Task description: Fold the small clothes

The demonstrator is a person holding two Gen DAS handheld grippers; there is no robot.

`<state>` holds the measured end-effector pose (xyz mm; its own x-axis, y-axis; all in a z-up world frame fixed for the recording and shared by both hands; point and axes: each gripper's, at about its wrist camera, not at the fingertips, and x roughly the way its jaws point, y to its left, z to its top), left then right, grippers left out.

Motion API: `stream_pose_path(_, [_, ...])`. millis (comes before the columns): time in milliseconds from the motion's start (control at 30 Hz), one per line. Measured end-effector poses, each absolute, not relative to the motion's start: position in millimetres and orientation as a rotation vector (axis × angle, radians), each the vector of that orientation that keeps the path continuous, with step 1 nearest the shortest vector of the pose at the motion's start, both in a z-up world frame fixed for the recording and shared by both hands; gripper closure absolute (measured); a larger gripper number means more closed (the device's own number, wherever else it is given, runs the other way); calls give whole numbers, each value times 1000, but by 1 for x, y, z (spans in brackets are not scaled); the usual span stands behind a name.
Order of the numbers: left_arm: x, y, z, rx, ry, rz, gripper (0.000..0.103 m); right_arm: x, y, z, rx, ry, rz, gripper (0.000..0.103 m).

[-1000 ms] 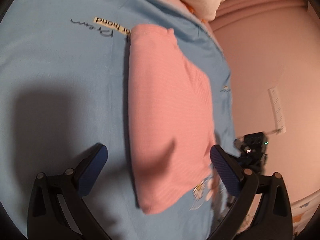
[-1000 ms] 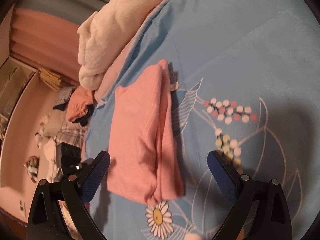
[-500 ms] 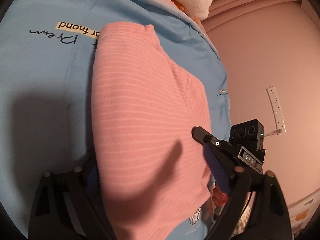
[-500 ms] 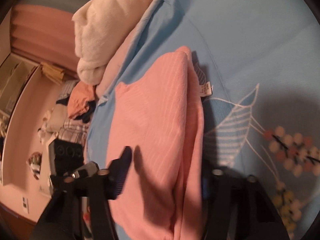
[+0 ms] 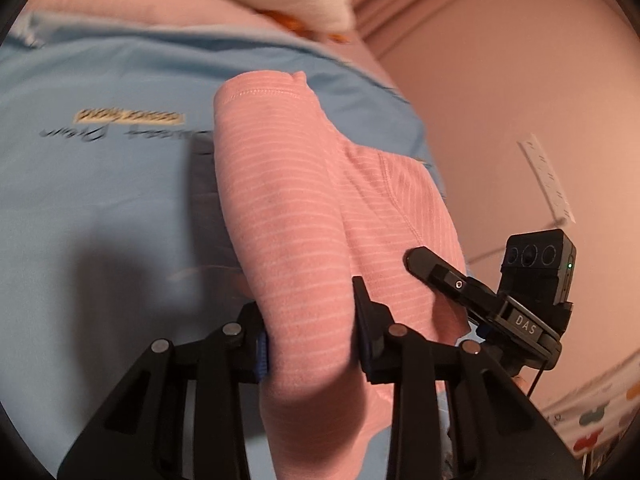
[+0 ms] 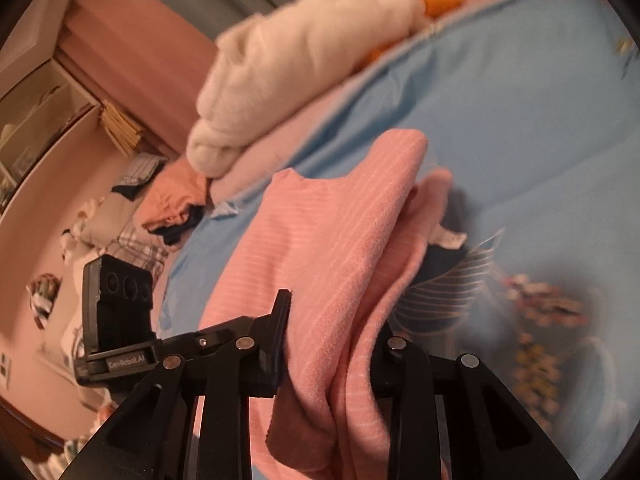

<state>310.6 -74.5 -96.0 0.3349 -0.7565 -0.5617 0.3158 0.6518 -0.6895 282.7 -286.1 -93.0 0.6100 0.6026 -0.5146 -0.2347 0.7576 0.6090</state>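
We see one garment [image 5: 288, 216]: pink knit with thin pale stripes, folded lengthwise into a long, thick strip. It runs straight ahead from between the left claw [image 5: 310, 332] fingers, which are clamped on its near end, and its far end is a rounded fold with a stitched hem. A second layer with a curved seam spreads to the right of that claw. In the right claw [image 6: 332, 344] view the garment [image 6: 328, 248] bunches in several stacked folds between closed fingers, rising ahead and leaning right. A small white tag [image 6: 450, 237] hangs off its right edge, ahead of the claw. It lies on a blue sheet [image 6: 520, 112].
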Motion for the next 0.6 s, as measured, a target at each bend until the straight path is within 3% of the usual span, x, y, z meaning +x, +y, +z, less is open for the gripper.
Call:
stream_pose_path(267, [270, -139, -61, -444, 996, -878, 71, 207, -348, -49, 485, 664, 409, 73])
stream_pose_path(600, [254, -243, -75, -356, 1071, -969, 71, 157, -419, -59, 529, 643, 265, 73])
